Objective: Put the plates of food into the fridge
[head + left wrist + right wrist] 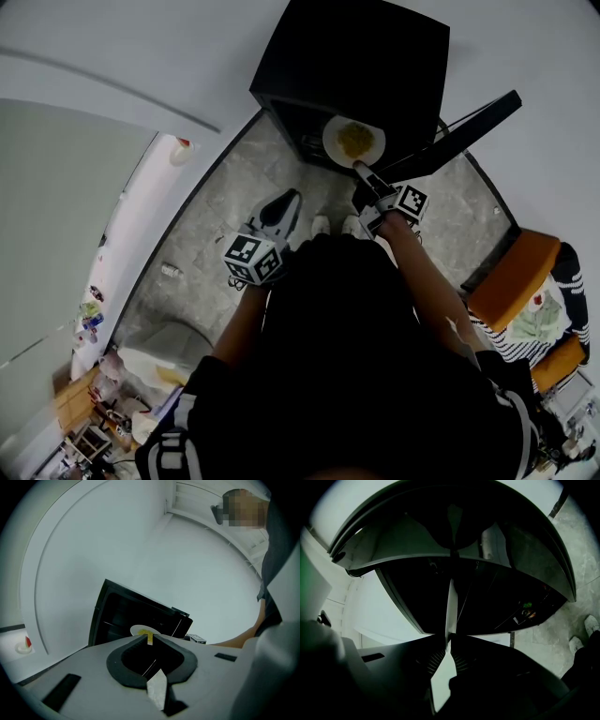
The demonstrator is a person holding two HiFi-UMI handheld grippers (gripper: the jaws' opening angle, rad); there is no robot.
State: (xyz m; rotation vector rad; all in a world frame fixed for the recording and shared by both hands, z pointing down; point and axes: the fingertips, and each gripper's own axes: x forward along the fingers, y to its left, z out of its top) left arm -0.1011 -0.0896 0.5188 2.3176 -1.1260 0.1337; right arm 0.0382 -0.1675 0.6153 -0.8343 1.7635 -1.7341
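On a grey stone floor stood the open black fridge. The right arm reached forward, right claw clamped on the rim of the plate at the fridge's opening. The left claw was held back, closed and empty.

One plate holds one heap of yellow food. One black fridge has one door. Two grippers show – the left gripper and the right gripper – with two cubes, a left marker cube and a right marker cube. Two white shoes show: left shoe, right shoe.
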